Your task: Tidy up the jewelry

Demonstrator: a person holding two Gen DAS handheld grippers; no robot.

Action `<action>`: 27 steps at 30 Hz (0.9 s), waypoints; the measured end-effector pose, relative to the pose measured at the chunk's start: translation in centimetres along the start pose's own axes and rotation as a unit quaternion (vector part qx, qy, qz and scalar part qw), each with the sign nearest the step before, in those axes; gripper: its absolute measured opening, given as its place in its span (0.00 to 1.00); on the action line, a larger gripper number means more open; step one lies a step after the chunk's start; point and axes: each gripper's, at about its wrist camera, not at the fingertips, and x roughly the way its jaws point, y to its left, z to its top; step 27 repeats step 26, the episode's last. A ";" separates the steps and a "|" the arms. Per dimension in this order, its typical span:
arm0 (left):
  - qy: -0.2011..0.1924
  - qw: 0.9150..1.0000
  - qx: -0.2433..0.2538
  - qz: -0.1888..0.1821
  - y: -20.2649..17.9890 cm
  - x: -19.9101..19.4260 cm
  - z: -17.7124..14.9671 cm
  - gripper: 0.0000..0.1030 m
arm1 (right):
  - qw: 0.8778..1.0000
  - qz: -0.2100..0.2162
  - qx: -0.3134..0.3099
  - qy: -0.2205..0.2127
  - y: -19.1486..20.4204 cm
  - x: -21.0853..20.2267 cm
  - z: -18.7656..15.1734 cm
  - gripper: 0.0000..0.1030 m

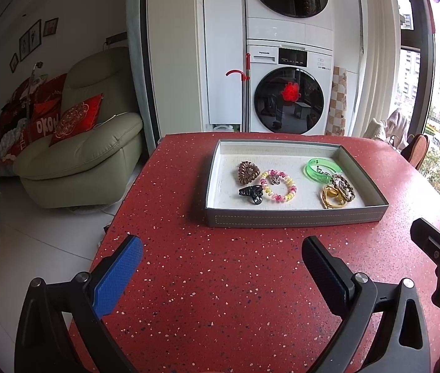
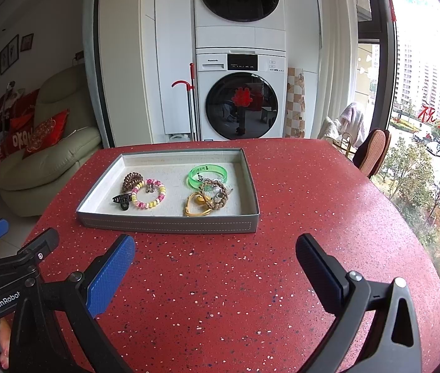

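Observation:
A grey tray (image 1: 294, 219) (image 2: 167, 225) stands on the red speckled table (image 1: 220, 279) (image 2: 313, 217). It holds a brown spiral hair tie (image 1: 248, 172) (image 2: 131, 180), a pink-yellow spiral bracelet (image 1: 291, 193) (image 2: 160, 197), a black claw clip (image 1: 251, 193) (image 2: 122, 200), a green bangle (image 1: 314, 172) (image 2: 195, 178), a braided band (image 1: 349, 191) (image 2: 212, 203) and a yellow heart-shaped band (image 1: 328, 200) (image 2: 193, 209). My left gripper (image 1: 221, 259) is open and empty, short of the tray. My right gripper (image 2: 215, 256) is open and empty, short of the tray.
The right gripper's body (image 1: 437, 248) shows at the left wrist view's right edge; the left gripper's body (image 2: 11, 261) shows at the right view's left. Stacked washing machines (image 2: 240, 62), a pale sofa (image 1: 80, 149) and a chair (image 2: 372, 152) stand beyond the table.

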 end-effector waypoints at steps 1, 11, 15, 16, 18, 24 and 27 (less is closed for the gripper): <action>0.000 1.000 0.000 0.000 0.0 0.0 0.0 1.00 | 1.000 0.000 0.000 0.000 0.0 0.0 0.0 1.00; 0.004 1.000 0.001 0.001 -0.1 0.4 -0.1 1.00 | 1.000 0.000 0.002 0.000 0.0 -0.1 0.1 1.00; 0.004 1.000 -0.001 0.002 0.0 0.5 -0.1 1.00 | 1.000 0.000 0.001 0.000 0.0 -0.1 0.1 1.00; 0.004 1.000 -0.002 0.001 0.1 0.4 -0.1 1.00 | 1.000 0.000 0.001 0.000 0.0 -0.1 0.1 1.00; 0.003 1.000 0.000 0.002 0.1 0.4 -0.1 1.00 | 1.000 0.000 0.001 0.000 0.0 -0.1 0.1 1.00; 0.003 1.000 0.006 -0.001 -0.1 0.3 -0.1 1.00 | 1.000 0.000 0.002 0.000 0.0 -0.1 0.1 1.00; 0.003 1.000 0.006 -0.001 -0.1 0.3 -0.1 1.00 | 1.000 0.000 0.002 0.000 0.0 -0.1 0.2 1.00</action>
